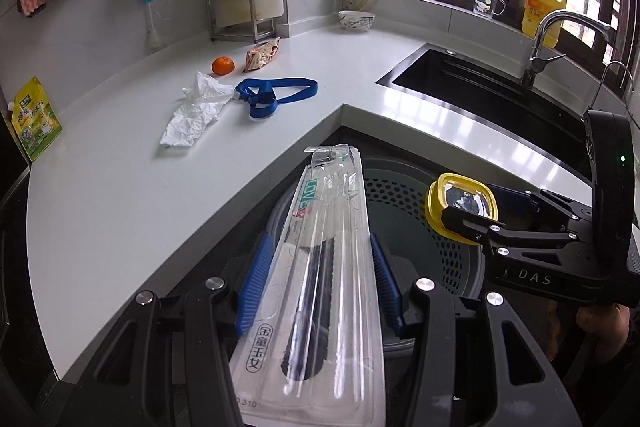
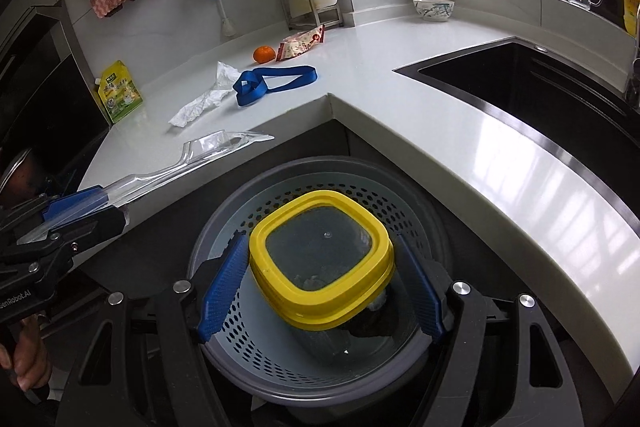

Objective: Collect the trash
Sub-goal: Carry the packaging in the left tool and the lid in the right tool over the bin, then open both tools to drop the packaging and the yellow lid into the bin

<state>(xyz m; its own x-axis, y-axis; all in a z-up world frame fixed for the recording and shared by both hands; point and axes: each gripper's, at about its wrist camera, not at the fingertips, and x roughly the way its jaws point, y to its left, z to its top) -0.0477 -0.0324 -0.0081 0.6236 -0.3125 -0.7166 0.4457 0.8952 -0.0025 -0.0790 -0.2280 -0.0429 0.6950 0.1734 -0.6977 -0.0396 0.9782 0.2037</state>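
My left gripper (image 1: 318, 267) is shut on a long clear plastic blister pack (image 1: 316, 291) and holds it over the grey perforated trash bin (image 1: 404, 223); the pack also shows in the right wrist view (image 2: 192, 163). My right gripper (image 2: 320, 267) is shut on a clear container with a yellow lid (image 2: 322, 259), held just above the bin (image 2: 224, 311); it also shows in the left wrist view (image 1: 462, 207). On the white counter (image 1: 120, 211) lie a crumpled white tissue (image 1: 196, 111), a blue strap (image 1: 272, 93), a snack wrapper (image 1: 262, 55) and an orange (image 1: 223, 65).
A black sink (image 1: 480, 87) with a faucet (image 1: 556, 35) is at the right. A bowl (image 1: 356, 21), a metal rack (image 1: 236, 15) and a yellow-green pouch (image 1: 36, 121) stand along the counter's back and left. An oil bottle (image 1: 542, 9) sits on the windowsill.
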